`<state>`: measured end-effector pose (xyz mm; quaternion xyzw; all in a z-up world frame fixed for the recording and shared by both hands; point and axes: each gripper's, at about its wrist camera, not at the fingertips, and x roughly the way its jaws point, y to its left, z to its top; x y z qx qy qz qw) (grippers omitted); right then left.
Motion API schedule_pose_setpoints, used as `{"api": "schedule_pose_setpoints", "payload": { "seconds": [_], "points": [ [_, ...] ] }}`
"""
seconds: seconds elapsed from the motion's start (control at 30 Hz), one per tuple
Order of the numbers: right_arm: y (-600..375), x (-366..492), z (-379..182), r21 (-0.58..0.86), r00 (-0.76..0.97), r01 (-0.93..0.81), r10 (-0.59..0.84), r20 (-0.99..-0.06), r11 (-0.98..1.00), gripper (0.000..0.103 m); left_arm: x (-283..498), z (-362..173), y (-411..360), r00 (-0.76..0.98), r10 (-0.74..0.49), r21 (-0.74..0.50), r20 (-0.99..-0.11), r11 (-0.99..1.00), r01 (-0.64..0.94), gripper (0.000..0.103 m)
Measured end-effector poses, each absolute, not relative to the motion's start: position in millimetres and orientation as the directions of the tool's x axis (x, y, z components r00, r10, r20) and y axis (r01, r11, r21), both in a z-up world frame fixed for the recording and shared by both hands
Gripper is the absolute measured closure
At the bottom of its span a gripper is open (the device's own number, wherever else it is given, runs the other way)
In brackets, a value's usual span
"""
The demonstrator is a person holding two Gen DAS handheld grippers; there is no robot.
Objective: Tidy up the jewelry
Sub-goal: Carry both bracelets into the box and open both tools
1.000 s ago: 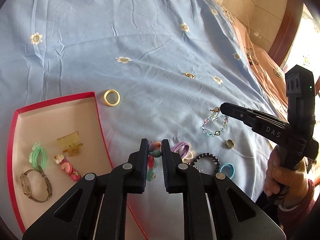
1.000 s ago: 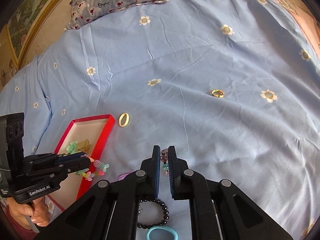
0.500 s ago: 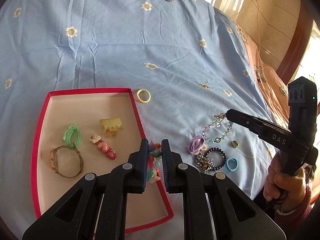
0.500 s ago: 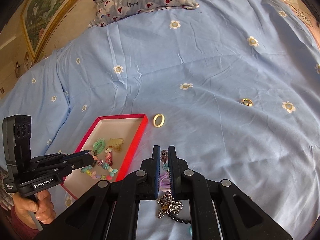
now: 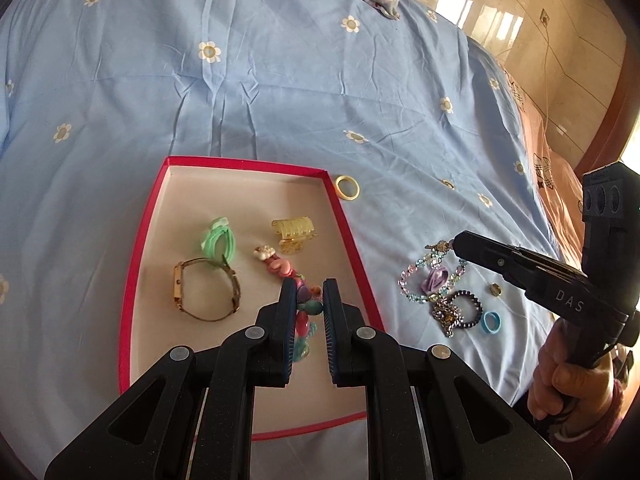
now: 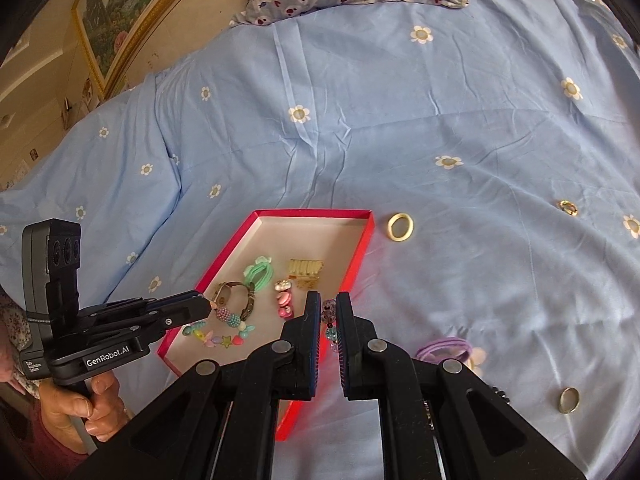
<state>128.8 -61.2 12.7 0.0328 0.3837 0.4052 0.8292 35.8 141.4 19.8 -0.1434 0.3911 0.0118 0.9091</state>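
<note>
While loose rings (image 6: pixel 400 227) dot the bedspread (image 6: pixel 400 120), a watch (image 5: pixel 206 294) occupies the tray (image 5: pixel 144 240)

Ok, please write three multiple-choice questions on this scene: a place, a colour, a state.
1. Where is the yellow ring? A in the tray; B on the sheet beside the tray; C in a gripper.
2. What colour is the tray's rim? A green; B black; C red.
3. The left gripper is: A open; B shut on the bead bracelet; C shut on nothing.
Answers: 1 B, it lies on blue cloth outside the far corner; 2 C, its walls are red; 3 B, beads sit pinched in it.
</note>
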Motion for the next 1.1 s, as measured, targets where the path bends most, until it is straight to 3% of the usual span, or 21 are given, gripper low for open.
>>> {"api": "schedule_pose_setpoints", "payload": {
  "seconds": [0.53,1.1],
  "points": [
    [21,110,-10,0.397,0.232,-0.726,0.742,-0.629,0.563,0.096,24,-8,177,0.667,-0.063,-0.276,-0.742,0.936,-0.219,0.092],
    [31,132,-67,0.319,0.247,-0.693,0.629,-0.737,0.646,0.096,21,-49,210,0.583,0.01,-0.223,-0.812,0.918,-0.328,0.092]
  ]
}}
